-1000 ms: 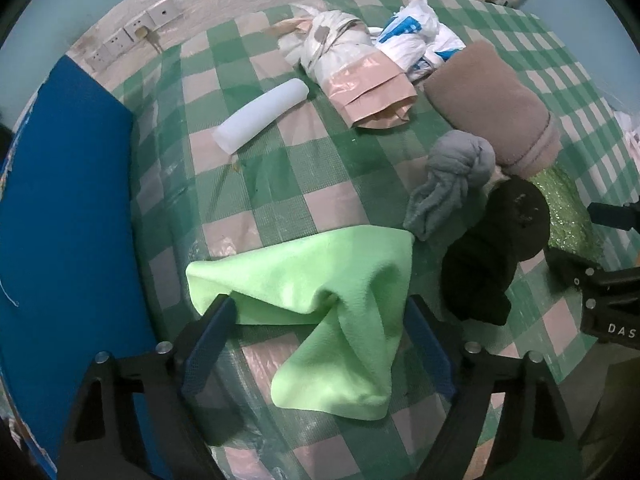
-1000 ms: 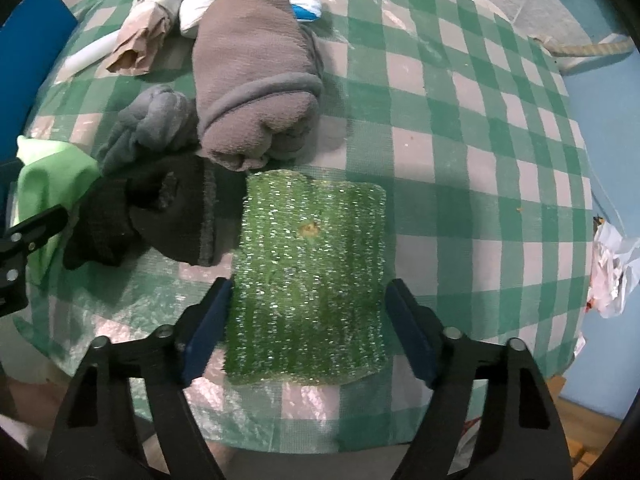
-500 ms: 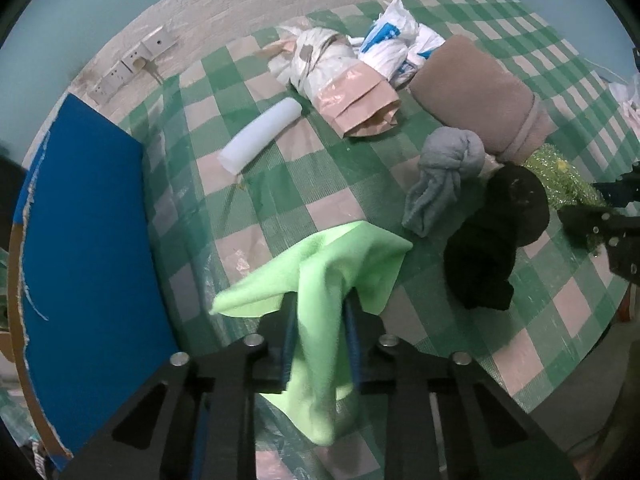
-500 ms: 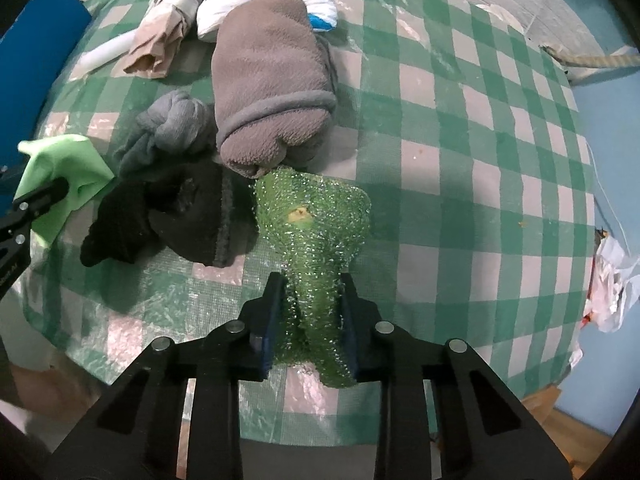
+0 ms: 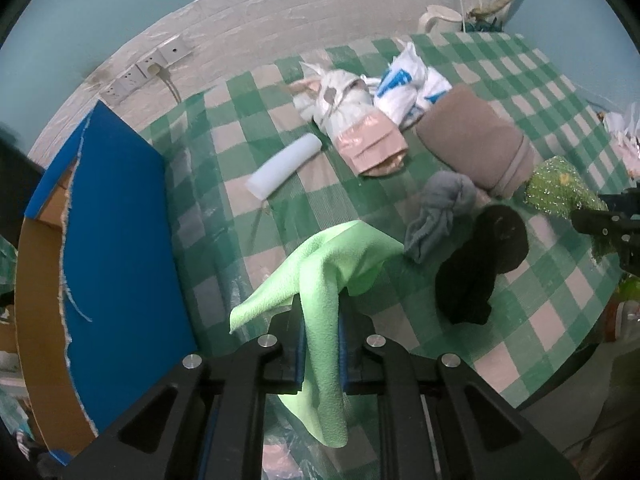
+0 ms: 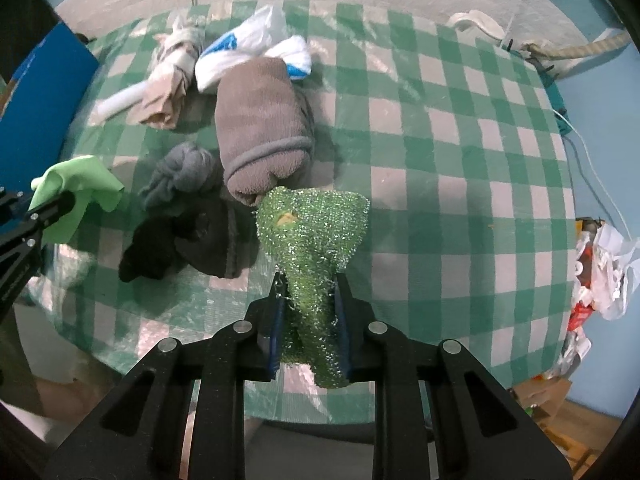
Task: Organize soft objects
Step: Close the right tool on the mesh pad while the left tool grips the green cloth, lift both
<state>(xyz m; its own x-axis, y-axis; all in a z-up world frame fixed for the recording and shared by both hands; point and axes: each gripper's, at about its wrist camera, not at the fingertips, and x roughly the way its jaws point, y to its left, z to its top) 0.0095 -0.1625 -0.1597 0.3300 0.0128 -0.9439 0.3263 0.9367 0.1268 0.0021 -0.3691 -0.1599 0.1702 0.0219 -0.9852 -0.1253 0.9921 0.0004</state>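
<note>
Both grippers are loaded at once: the left gripper point(image 5: 320, 344) is clenched on the light green cloth point(image 5: 324, 280), whose folds drape forward over the checked surface point(image 5: 552, 320) and hang below the fingers, while the right gripper point(image 6: 310, 312) is clamped on the sparkly green scrubber point(image 6: 316, 232), bunched at the pinch and fanning out ahead. The blue-sided cardboard box point(image 5: 116, 240) stands just to the left of the left gripper, open toward that side, so the cloth's likely way out is a short swing leftward; the right gripper is much farther from it, with the whole pile between. That pile sits in the middle: the black sock point(image 6: 188, 244) touching the knotted grey sock point(image 6: 184, 172), the rolled brown towel point(image 6: 260, 132) just behind the scrubber's far edge, then the paper-wrapped bundle point(image 5: 360, 128), the white-and-blue plastic bag point(image 6: 248, 52) and a white foam tube point(image 5: 284, 164) further back. The scrubber's top corner lies very near the towel's end, so a lift could snag there. The trailing cloth tail may drag the surface.
</note>
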